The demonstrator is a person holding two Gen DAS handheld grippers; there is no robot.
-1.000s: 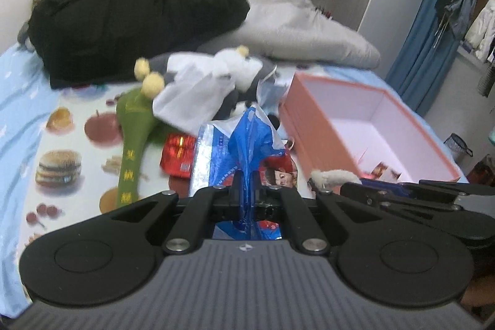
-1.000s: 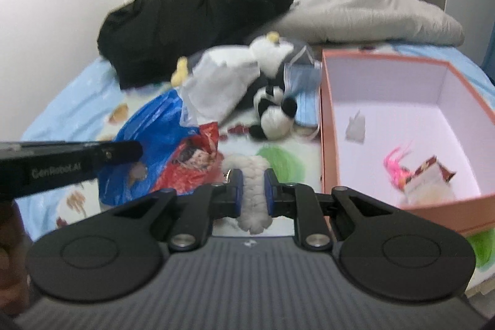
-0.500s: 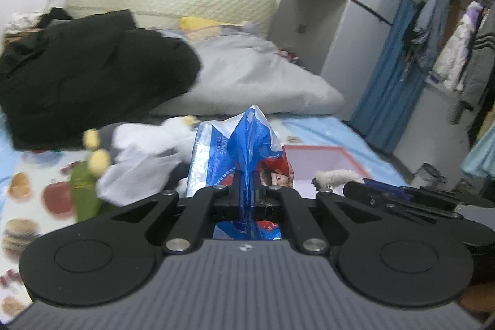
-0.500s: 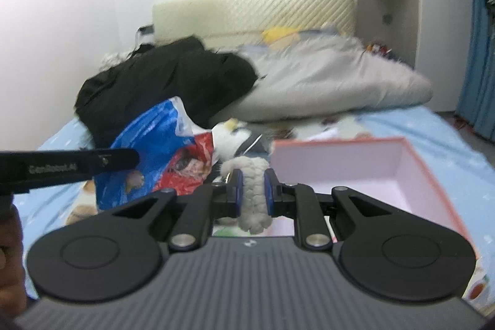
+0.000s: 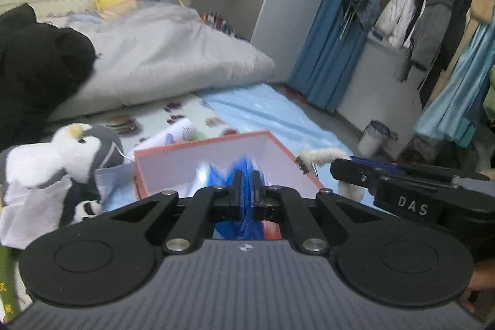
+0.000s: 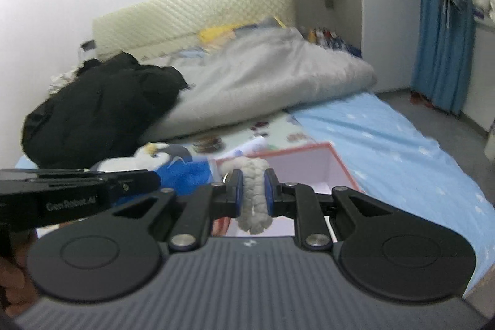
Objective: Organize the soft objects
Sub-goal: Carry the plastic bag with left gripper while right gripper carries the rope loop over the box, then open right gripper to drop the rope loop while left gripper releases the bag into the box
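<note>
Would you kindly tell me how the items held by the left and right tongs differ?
The left tongs pinch a thin, glossy blue plastic bag; the right tongs squeeze a thick, fuzzy white knitted piece. The bag crumples flat, the knit bulges between the pads. Both are soft and held near the pink box.

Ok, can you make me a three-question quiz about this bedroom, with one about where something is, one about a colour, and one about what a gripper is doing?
1. Where is the black coat?
A. on the bed
B. in the box
C. on the floor

2. What colour is the box rim?
A. green
B. pink
C. black

3. What is the right gripper doing?
A. standing open
B. shut on nothing
C. shut on the white fluffy toy

Answers:
1 A, it is heaped by the grey quilt.
2 B, the top edge is salmon pink.
3 C, both pads press the toy's sides.
</note>
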